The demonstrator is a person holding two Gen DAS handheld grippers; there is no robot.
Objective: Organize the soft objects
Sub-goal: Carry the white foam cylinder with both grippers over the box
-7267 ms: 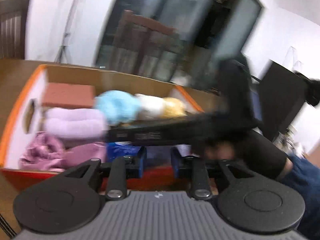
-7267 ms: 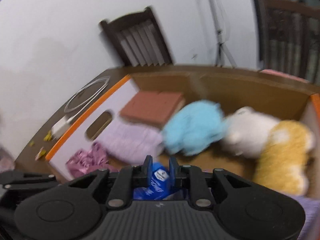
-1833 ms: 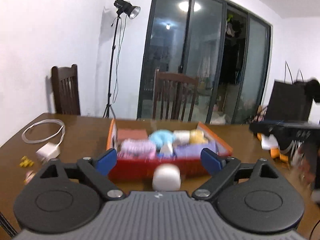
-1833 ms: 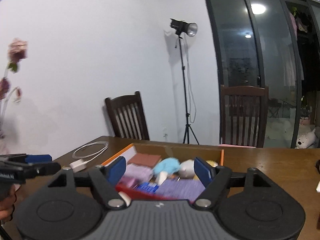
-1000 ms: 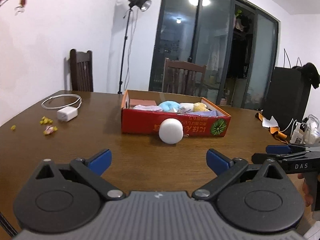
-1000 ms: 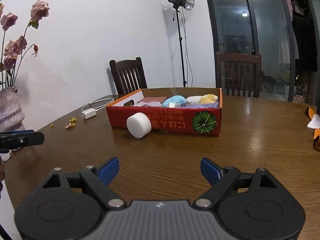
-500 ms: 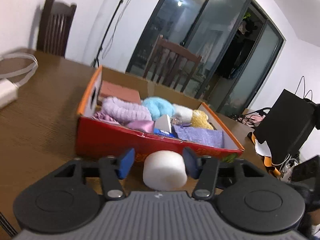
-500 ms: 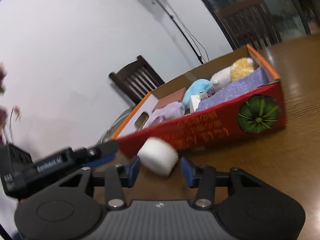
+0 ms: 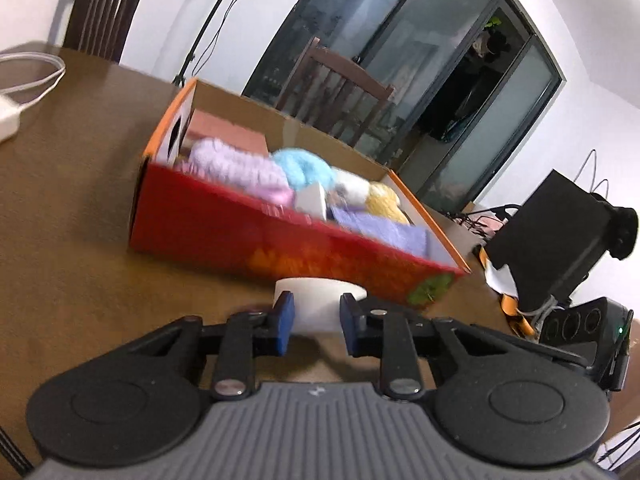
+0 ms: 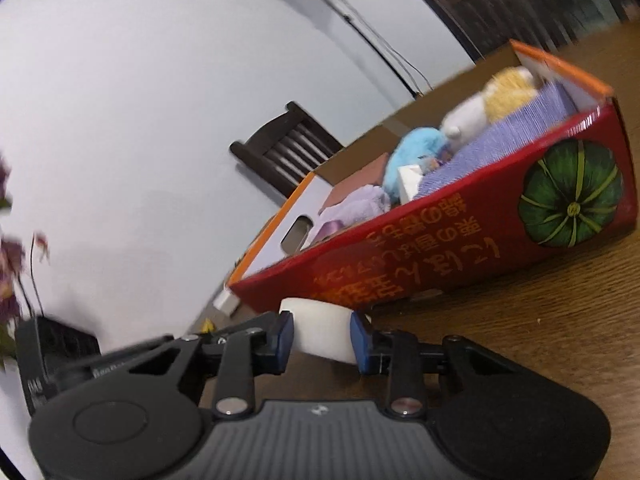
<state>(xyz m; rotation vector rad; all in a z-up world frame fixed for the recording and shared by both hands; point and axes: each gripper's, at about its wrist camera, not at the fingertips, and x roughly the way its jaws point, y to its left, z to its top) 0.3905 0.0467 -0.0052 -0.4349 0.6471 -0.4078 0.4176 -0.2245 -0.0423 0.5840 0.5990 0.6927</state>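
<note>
A: What container is there, and what is in it?

B: One red cardboard box (image 9: 280, 240) with an orange rim sits on the brown tabletop (image 9: 72, 248). Inside I count one brick-coloured flat block (image 9: 228, 134) at the far left corner, one lilac fluffy cloth (image 9: 236, 166), one sky-blue plush (image 9: 306, 168), one white plush (image 9: 352, 188), one yellow plush (image 9: 384, 202), one small white pack (image 9: 310, 202) and one folded purple cloth (image 9: 384, 230) along the near wall.

A: Where is the piece being handled?

B: One white foam cylinder (image 10: 322, 334) lies on the tabletop, outside the box and right against its red front wall.

A: And the grippers?

B: Both reach it. The left gripper (image 9: 314, 322) has the cylinder between its blue pads, and its jaws are closing; whether the pads touch it I cannot tell. The right gripper (image 10: 322, 340) is closing too, with both pads pressed against the cylinder's sides.

A: How much room is around it?

B: The box front blocks the far side. Bare wood stretches to the left of the box as far as one white charger (image 9: 8, 120) and its looped cable (image 9: 32, 76). Two dark chairs stand beyond the far edge.
</note>
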